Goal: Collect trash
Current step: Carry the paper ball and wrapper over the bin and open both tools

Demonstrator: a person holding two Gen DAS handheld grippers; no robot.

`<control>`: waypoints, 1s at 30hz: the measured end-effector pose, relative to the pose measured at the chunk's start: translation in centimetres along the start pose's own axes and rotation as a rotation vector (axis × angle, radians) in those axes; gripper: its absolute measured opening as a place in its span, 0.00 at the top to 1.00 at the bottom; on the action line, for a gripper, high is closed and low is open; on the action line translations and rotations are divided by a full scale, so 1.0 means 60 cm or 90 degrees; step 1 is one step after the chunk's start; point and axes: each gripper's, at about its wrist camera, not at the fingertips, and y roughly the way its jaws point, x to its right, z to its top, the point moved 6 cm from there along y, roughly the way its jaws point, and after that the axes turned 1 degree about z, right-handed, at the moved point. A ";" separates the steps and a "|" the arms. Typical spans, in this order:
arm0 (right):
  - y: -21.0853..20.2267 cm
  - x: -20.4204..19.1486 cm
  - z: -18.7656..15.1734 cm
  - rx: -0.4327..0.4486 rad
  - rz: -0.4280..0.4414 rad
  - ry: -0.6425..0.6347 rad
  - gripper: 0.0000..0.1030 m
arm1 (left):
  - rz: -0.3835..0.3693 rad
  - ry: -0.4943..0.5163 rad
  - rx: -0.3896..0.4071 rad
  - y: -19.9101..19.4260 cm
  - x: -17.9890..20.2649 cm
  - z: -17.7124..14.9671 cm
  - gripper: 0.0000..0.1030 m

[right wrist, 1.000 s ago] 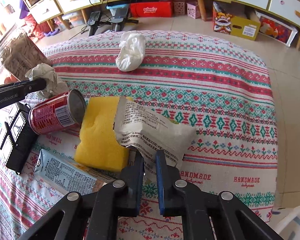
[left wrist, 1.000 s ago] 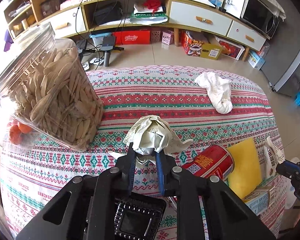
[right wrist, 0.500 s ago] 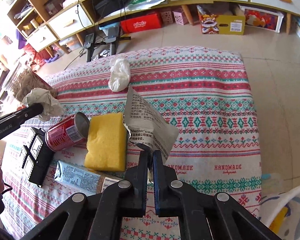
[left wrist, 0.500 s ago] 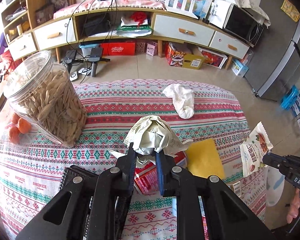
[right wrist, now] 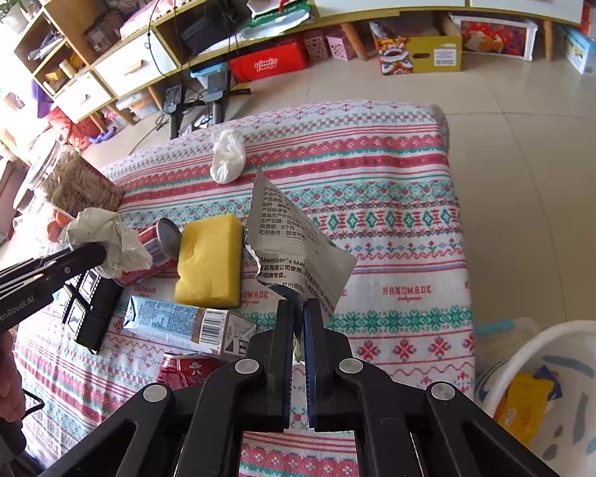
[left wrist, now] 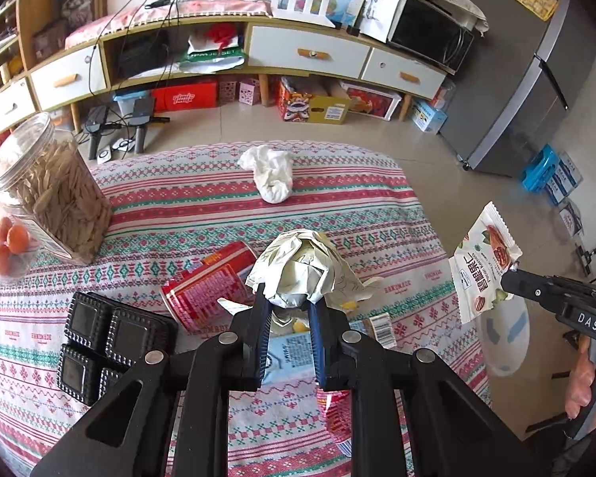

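Patterned tablecloth point(right wrist: 397, 183), left gripper point(left wrist: 286, 305) clamping crumpled paper point(left wrist: 298, 266), right gripper point(right wrist: 296, 310) pinching wrapper point(right wrist: 294, 246)

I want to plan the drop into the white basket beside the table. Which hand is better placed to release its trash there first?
The right. The right gripper, shut on the snack wrapper, is at the table's edge next to the white basket. The left gripper holds the crumpled paper farther away, above the red can.

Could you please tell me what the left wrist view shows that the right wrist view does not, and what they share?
Only the left wrist view shows the grey fridge and the printed front of the snack packet. Only the right wrist view shows the white plastic basket and the whole yellow sponge. Both show the crumpled paper ball, the white tissue wad and the red can.
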 end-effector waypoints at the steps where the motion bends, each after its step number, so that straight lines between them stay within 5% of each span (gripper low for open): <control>1: -0.010 0.008 -0.003 0.004 0.000 0.005 0.97 | -0.006 0.004 0.000 -0.002 0.009 -0.004 0.82; 14: -0.138 0.178 -0.073 0.053 -0.044 0.100 0.97 | -0.098 0.060 -0.005 -0.018 0.167 -0.050 0.82; 25: -0.152 0.297 -0.120 -0.008 -0.129 0.175 0.96 | -0.216 0.106 -0.033 0.020 0.384 -0.117 0.81; 30: -0.143 0.324 -0.139 -0.043 -0.162 0.181 0.94 | -0.229 0.131 -0.052 0.060 0.456 -0.140 0.81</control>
